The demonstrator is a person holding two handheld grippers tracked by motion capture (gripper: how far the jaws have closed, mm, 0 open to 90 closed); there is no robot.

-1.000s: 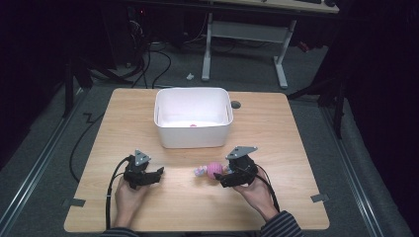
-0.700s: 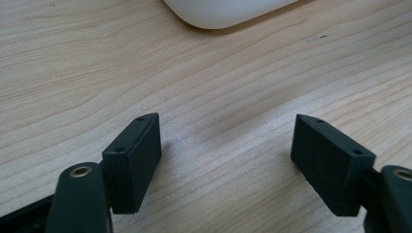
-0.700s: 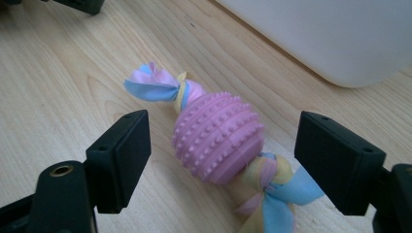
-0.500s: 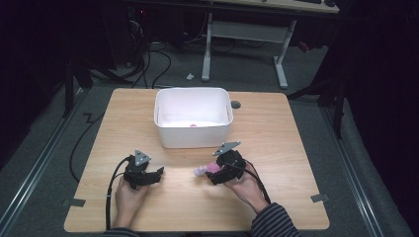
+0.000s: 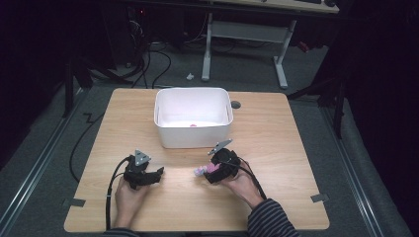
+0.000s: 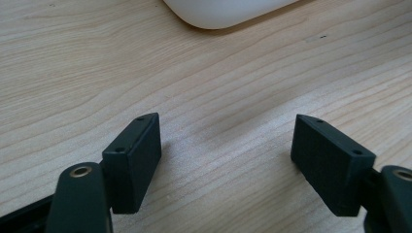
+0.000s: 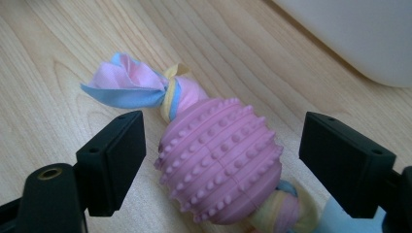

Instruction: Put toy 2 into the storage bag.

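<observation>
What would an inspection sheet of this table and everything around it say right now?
Surface: wooden table, bare wood grain, tape tabs at its near corners.
Job's things: pink studded toy with knotted pastel cloth ends, lying on the table; white bin behind it, something small and pink inside.
Clutter: nothing seen.
Grippers: left gripper open over bare wood; right gripper with jaws just opened wider, astride the toy, pads not touching it.
Cables: a black cable trails from each gripper.
Surroundings: dark room, grey floor, white desk frame, loose floor cables.
</observation>
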